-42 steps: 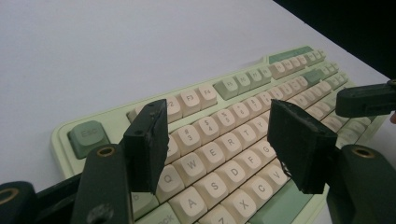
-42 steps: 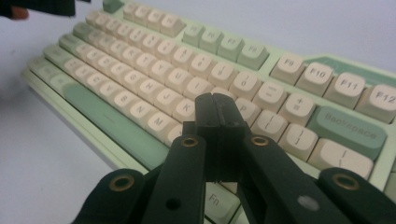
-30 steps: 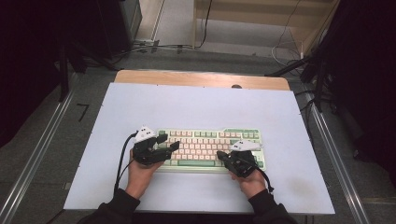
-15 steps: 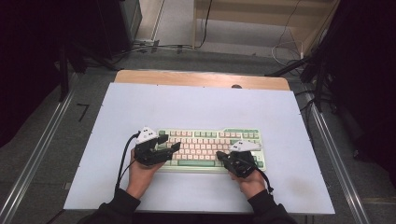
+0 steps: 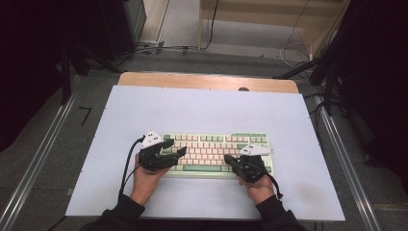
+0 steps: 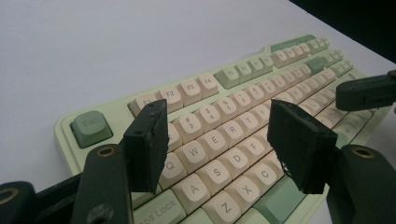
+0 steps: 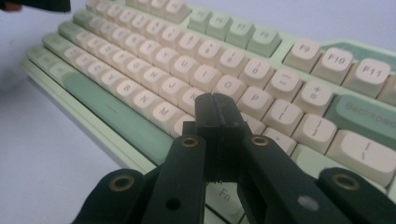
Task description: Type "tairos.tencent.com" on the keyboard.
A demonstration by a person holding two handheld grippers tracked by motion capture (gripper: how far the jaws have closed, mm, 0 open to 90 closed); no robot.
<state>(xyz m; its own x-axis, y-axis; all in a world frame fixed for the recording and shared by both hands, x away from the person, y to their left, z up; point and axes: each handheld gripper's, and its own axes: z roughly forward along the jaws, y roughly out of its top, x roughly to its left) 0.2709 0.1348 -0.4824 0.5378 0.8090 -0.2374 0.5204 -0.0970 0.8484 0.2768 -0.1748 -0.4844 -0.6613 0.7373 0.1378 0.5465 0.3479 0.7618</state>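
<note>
A pale green keyboard [image 5: 216, 150] with cream keys lies on the white table [image 5: 202, 110], near its front. My left gripper [image 5: 174, 149] hovers over the keyboard's left end, open; its view shows the jaws spread above the Q, W, A and S keys [image 6: 219, 154] with nothing between them. My right gripper [image 5: 229, 160] is low over the keyboard's lower right part, shut with nothing in it; in its own view the joined tips [image 7: 215, 105] point at the keys near K and L. The green space bar [image 7: 112, 112] lies to their left.
White table surface [image 5: 192, 108] stretches behind and beside the keyboard. A wooden strip [image 5: 207, 82] borders the far edge. Metal rails [image 5: 43, 159] run along both sides, and cables [image 5: 159, 48] lie on the floor beyond.
The left gripper has shifted slightly over the keyboard's left end. The right gripper and the keyboard stay about where they were.
</note>
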